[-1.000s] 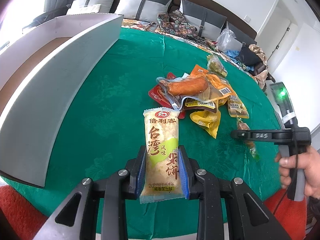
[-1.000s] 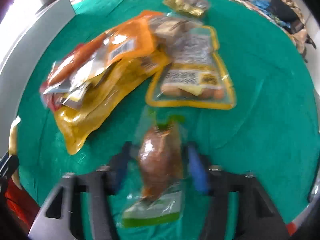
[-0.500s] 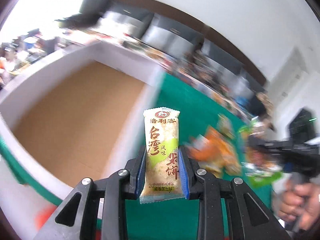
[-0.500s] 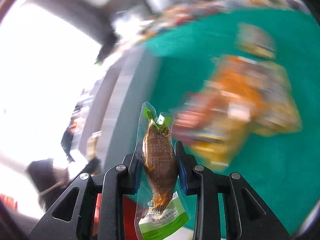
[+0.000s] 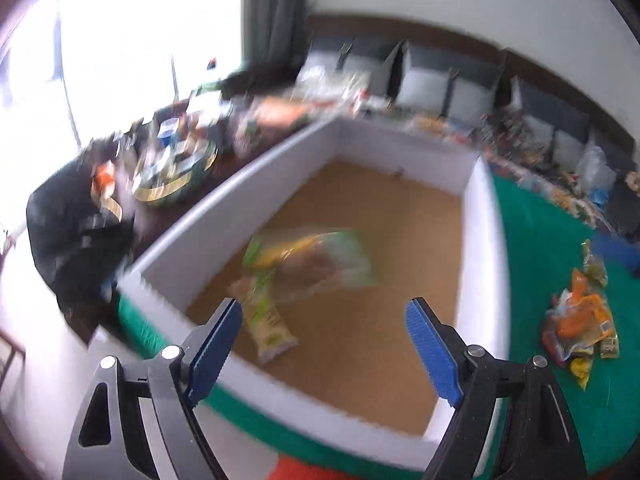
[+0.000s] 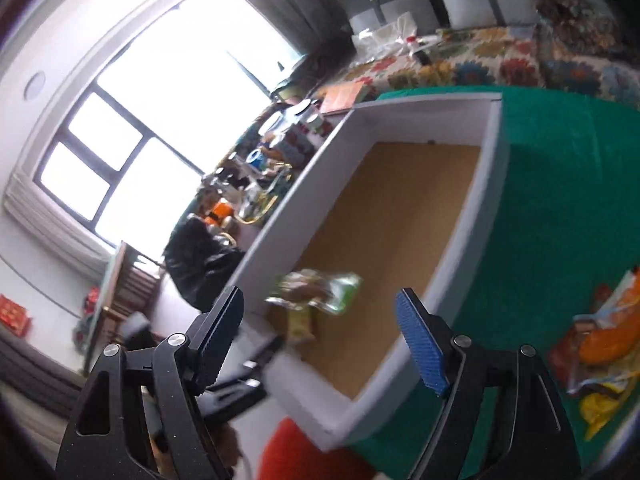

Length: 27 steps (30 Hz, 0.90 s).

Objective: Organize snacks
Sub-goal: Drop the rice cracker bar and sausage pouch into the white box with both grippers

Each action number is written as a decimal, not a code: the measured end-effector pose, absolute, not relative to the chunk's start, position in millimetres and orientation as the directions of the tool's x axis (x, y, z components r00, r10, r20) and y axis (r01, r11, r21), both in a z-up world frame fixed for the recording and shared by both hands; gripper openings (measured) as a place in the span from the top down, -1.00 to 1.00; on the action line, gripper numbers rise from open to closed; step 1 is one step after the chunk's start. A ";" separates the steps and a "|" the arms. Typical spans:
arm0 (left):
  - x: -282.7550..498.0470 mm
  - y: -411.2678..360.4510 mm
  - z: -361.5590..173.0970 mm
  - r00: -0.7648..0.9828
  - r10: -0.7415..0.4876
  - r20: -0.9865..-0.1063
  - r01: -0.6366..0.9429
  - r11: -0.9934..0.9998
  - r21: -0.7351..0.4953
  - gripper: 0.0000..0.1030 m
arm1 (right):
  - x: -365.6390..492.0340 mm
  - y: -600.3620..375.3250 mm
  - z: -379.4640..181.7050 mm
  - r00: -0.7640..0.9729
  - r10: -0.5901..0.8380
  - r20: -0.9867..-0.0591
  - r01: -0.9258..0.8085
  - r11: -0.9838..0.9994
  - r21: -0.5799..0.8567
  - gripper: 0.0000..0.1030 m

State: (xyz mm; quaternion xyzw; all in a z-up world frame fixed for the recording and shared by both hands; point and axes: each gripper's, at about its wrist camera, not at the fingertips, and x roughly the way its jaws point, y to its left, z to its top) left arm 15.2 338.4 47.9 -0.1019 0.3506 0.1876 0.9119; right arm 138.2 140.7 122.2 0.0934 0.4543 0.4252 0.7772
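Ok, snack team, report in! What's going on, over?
Both grippers, left and right, just opened, nothing between fingers. Two snack packets in white box. Pile waits on green cloth. Nothing blocking.

1. I see daylight from the window (image 6: pixel 120 120) blowing out to white glare.
2. Motion blur smears the snack packets (image 5: pixel 308 264) in the box.
3. Fisheye bending darkens my corners.

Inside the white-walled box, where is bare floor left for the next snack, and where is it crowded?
The white-walled cardboard box has bare brown floor along its far wall and toward its right wall. The near-left corner is crowded: a yellow-green rice cracker packet and a blurred clear brown-snack pouch.
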 end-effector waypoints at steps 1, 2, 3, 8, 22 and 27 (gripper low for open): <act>19.0 327.9 52.2 0.711 0.255 -0.655 -0.382 0.922 -0.055 -0.60 | 136.2 123.4 117.1 0.270 0.714 -0.646 -0.582 0.656 0.482 -0.57; 24.3 317.3 55.8 0.732 0.240 -0.638 -0.353 0.934 -0.053 -0.63 | 136.1 101.6 105.6 0.327 0.670 -0.666 -0.581 0.698 0.417 -0.57; 30.5 308.0 58.2 0.748 0.224 -0.625 -0.325 0.944 -0.051 -0.63 | 136.0 81.1 91.4 0.392 0.615 -0.685 -0.574 0.745 0.340 -0.57; 88.1 262.9 39.7 0.732 0.230 -0.642 -0.239 0.968 0.074 -0.64 | 118.9 -50.4 21.9 0.597 0.294 -0.746 -0.397 0.917 0.044 -0.57; 106.3 200.7 13.0 0.622 0.270 -0.735 -0.171 0.963 0.209 -0.63 | 109.3 -308.1 -37.5 0.632 -0.136 -0.763 0.079 0.991 -0.111 -0.57; 98.0 193.7 29.4 0.658 0.329 -0.678 -0.228 0.944 0.237 -0.63 | 125.4 -318.1 -48.3 0.629 -0.093 -0.772 0.086 0.995 -0.050 -0.59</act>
